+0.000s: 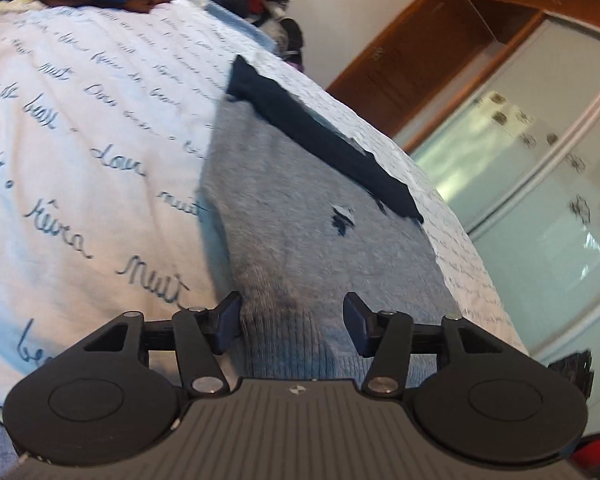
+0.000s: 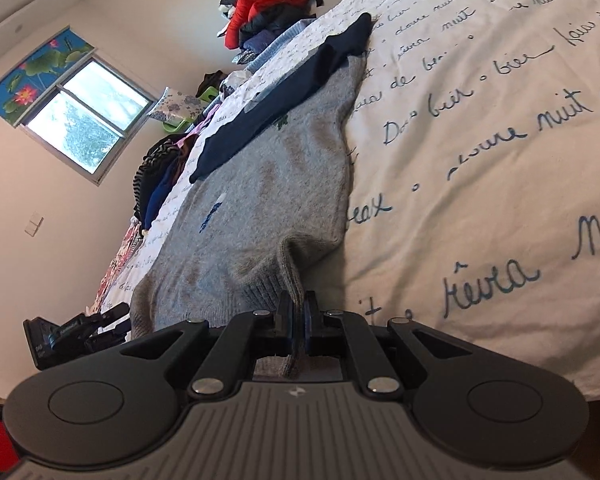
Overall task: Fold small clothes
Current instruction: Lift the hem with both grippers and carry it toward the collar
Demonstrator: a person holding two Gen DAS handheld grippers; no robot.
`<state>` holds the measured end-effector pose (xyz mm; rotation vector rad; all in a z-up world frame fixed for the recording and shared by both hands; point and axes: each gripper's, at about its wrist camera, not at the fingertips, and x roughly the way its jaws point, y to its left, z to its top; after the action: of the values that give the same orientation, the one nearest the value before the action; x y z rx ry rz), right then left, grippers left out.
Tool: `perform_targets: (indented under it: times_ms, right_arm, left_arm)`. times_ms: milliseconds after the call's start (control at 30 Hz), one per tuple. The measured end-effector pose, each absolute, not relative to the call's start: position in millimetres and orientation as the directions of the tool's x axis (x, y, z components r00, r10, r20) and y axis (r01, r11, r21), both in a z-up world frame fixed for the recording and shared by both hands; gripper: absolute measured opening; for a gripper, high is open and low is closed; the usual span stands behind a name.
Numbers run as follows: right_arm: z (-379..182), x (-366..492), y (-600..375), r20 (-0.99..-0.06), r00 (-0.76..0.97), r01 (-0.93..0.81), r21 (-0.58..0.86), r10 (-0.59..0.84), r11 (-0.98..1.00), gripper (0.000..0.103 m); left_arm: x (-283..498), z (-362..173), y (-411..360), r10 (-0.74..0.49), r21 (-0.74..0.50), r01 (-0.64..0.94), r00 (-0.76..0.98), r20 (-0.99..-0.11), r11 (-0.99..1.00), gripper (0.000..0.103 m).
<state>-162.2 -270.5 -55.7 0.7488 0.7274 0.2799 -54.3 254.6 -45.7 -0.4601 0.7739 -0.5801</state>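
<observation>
Sweater (image 2: 260,184) hem sat pinched in the right gripper (image 2: 296,320) while the left gripper (image 1: 292,320) gaped unclamped, so one-sided tension risked skewing it.

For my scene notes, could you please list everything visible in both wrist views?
sweater: one, grey with navy band, flat on the bed
bedspread: one, white with blue script, covering the bed
clothes pile: one, red, blue and dark, far end of bed
window: one, with a floral blind, on the wall
wardrobe: one, pale glass doors, beside the bed
left tongs: open over the sweater hem
right tongs: shut on the sweater hem
</observation>
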Motion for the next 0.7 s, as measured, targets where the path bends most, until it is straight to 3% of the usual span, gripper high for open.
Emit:
perform_targets:
  times_ms: [300, 400, 533, 667, 700]
  right_arm:
    - [-65.5, -162.4, -274.4, -0.497, 0.720, 0.038, 0.724, 0.484, 0.688, 0.006]
    - [-65.6, -162.3, -273.6, -0.497, 0.719, 0.037, 0.725, 0.486, 0.687, 0.006]
    - [-65.6, -162.1, -273.8, -0.497, 0.716, 0.036, 0.728, 0.490, 0.685, 0.006]
    - [-66.9, -160.1, -274.2, -0.499, 0.713, 0.036, 0.728, 0.493, 0.685, 0.006]
    - [-67.3, -160.2, -273.6, -0.500, 0.713, 0.037, 0.727, 0.492, 0.685, 0.006]
  left_arm:
    - [-77.2, -33.0, 246.3, -0.705, -0.554, 0.448, 0.551, -0.447, 0.701, 0.053]
    - [-73.5, -33.9, 232.2, -0.671, -0.501, 0.450, 0.551, -0.496, 0.740, 0.053]
    - [-59.1, -52.2, 228.4, -0.628, -0.504, 0.378, 0.531, -0.569, 0.777, 0.027]
    - [-56.3, -55.6, 235.9, -0.607, -0.511, 0.338, 0.544, -0.579, 0.790, 0.009]
    - [-57.6, -54.3, 237.3, -0.600, -0.503, 0.337, 0.552, -0.579, 0.796, 0.009]
